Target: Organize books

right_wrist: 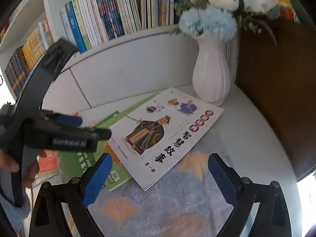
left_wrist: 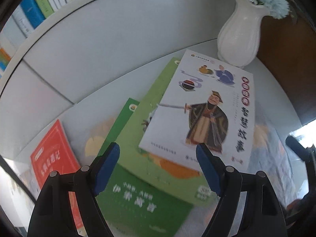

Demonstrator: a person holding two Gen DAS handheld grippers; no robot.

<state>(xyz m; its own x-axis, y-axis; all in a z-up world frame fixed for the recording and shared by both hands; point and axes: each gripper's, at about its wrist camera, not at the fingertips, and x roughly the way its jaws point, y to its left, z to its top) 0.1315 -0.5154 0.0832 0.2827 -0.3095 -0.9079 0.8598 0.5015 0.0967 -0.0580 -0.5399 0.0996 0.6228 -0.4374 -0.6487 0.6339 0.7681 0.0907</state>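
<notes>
Four books lie fanned mid-frame; the white storybook (right_wrist: 165,136) on top runs lower left to upper right. I hold both the left gripper (left_wrist: 158,167) and right gripper (right_wrist: 160,175) spread, empty, right nearer.

White bookshelf (right_wrist: 122,39) behind a white vase (right_wrist: 212,75), brown wall (right_wrist: 276,79) beside.

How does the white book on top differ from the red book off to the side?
The white book lies on top of the pile, over a green book; the red book lies apart at the left, with nothing on it. The white book's cover shows a robed man with a sword; the red book's is plain red with white lettering. The white book sits near the vase; the red book lies far from it. Both lie flat, covers up.
</notes>
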